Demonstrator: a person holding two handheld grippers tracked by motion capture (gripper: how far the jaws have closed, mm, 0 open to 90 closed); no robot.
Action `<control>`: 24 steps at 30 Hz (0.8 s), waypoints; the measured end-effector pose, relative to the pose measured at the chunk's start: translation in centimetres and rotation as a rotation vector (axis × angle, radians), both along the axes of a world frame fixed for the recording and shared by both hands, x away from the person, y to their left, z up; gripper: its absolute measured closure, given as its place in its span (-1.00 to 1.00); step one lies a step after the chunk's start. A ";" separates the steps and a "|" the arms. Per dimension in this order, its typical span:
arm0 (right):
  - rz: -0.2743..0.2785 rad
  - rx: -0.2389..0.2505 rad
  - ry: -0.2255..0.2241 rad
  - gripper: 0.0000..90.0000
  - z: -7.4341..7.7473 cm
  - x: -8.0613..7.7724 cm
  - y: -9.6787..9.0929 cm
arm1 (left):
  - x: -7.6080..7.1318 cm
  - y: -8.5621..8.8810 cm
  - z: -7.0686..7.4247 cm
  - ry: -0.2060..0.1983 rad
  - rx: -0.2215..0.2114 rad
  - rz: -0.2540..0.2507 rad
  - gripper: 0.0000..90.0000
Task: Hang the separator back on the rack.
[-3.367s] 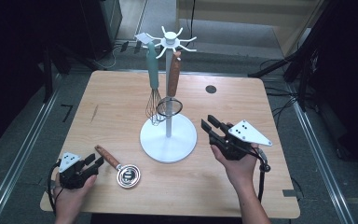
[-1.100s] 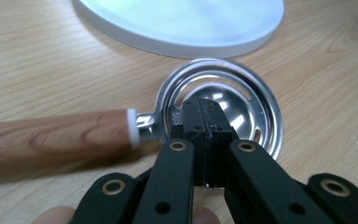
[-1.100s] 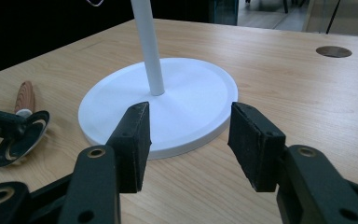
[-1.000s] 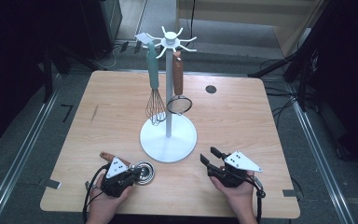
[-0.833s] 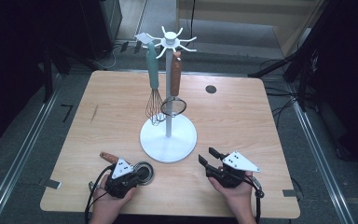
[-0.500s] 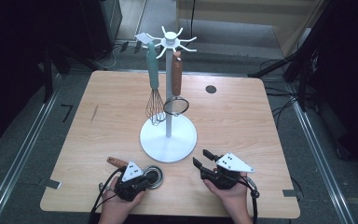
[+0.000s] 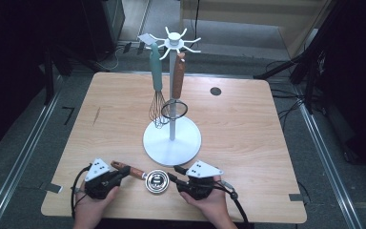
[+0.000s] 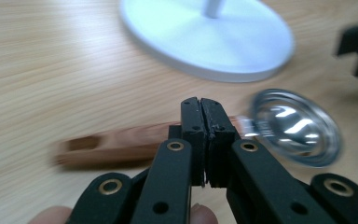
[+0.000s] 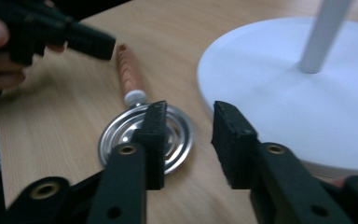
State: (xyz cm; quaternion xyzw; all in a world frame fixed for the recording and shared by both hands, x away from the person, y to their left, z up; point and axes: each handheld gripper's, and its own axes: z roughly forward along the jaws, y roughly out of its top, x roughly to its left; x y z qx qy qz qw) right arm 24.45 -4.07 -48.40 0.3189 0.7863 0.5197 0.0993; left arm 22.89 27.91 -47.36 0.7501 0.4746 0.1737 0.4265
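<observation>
A utensil with a wooden handle [image 7: 129,171] and a round metal head [image 7: 156,182] lies flat on the table near its front edge. My left gripper [image 7: 120,176] is shut with nothing between its pads, its tips just over the handle [image 8: 116,147]. The metal head [image 8: 296,133] lies to the right of the left gripper [image 8: 200,108]. My right gripper [image 7: 172,177] sits just right of the head, pointing at it. Its jaws have just been closing but stand apart, open, with nothing between them. Beyond the right gripper [image 9: 186,116] lie the head [image 9: 121,135] and the handle [image 9: 128,77].
A white utensil stand [image 7: 172,142] on a round base stands mid-table. A teal-handled whisk [image 7: 156,90] and a brown-handled utensil [image 7: 178,76] hang from it. The base [image 9: 279,93] lies close to the right gripper. A dark round hole [image 7: 215,91] is at the table's back right.
The utensil has slid to the right along the front edge. My left hand went with it, then drew back left. My right hand moved left towards the metal head and its jaws narrowed.
</observation>
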 end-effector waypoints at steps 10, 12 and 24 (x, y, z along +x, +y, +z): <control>0.102 -0.116 0.051 1.00 -1.2 -0.2 3.0 | 1.8 2.6 -1.3 0.077 0.001 0.140 0.96; 0.101 -0.137 0.060 1.00 -1.5 -0.2 3.1 | 1.9 2.5 -1.3 0.077 0.011 0.144 0.95; 0.118 -0.165 0.045 1.00 -1.6 -0.4 2.4 | 3.2 3.1 -1.6 0.112 -0.004 0.216 0.95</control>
